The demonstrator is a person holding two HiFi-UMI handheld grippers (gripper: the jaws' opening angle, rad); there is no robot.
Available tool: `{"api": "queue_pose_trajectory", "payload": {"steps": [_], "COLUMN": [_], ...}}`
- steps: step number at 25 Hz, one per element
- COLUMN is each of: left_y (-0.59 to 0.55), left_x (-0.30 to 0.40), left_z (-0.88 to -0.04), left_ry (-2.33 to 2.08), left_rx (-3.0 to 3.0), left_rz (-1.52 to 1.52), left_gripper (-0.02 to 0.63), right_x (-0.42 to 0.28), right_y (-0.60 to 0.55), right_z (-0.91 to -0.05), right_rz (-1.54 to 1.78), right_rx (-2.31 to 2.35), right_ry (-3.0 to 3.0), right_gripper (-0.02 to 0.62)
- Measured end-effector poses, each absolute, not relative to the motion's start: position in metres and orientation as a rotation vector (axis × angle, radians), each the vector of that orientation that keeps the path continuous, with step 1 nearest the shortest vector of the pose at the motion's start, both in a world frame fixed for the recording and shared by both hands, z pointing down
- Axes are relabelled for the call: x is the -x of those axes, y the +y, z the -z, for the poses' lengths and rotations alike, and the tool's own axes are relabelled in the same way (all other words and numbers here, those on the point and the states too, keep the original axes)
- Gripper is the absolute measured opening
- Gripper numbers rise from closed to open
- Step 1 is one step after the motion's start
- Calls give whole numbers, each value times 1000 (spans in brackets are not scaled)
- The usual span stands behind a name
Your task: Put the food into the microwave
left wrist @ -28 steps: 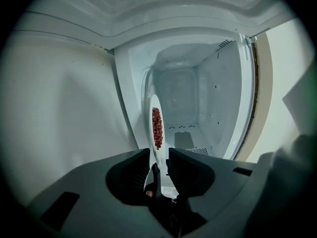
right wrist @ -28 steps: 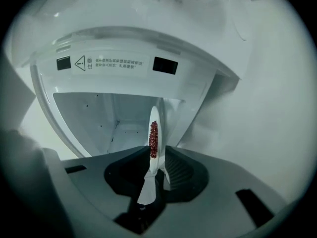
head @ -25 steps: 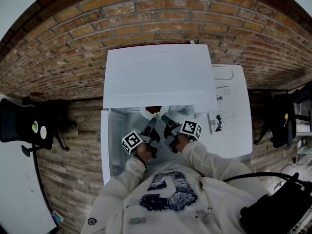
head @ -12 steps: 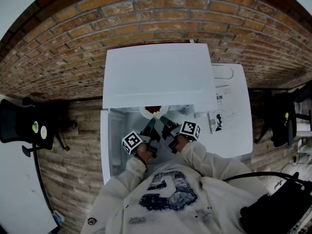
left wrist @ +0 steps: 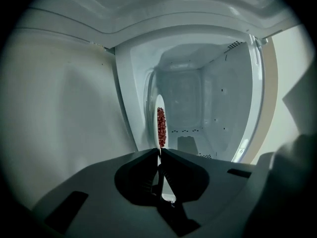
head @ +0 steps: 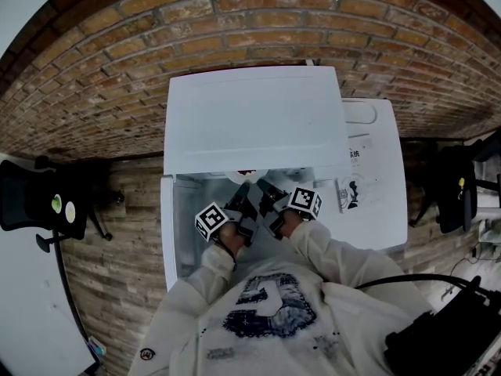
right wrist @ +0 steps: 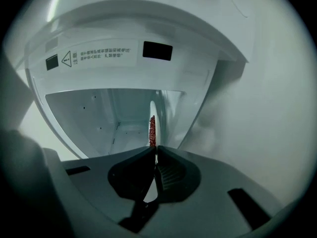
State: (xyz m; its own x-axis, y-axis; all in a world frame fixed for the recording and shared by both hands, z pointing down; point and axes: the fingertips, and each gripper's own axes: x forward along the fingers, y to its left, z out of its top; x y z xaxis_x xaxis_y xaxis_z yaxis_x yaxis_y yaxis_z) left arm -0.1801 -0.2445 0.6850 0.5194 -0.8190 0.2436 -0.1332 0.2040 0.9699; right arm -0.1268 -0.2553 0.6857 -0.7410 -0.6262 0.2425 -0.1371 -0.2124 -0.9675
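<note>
The white microwave [head: 254,120] stands open in front of a brick wall [head: 117,53]. A white plate [left wrist: 159,102] hangs at its mouth, partly under the top edge, carried between both grippers. The left gripper [left wrist: 159,150] has just closed its jaws on the plate's near rim, and the right gripper [right wrist: 154,148] is clamped on that rim too. Red food [left wrist: 161,127] lies on the plate

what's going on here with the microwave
A person is putting a white plate of red food into an open microwave. The left gripper and right gripper each pinch the plate's rim, and the left one's jaws have just closed on it. In the head view the plate is at the cavity's mouth, mostly hidden under the microwave's top.
</note>
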Motion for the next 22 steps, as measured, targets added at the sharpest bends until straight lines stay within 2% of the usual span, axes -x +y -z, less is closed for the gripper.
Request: {"api": "queue_pose_trajectory", "payload": {"steps": [22], "left_y": [-269], "left_x": [184], "left_z": [-689], "left_ry": [-937], "left_rx": [-1287], "left_rz": [581], "left_gripper": [29], "right_x": [131], "right_y": [-280], "right_z": [-689], "right_rz": [1961], "right_rx": [924], "right_ry": [1645], "right_gripper": [26]}}
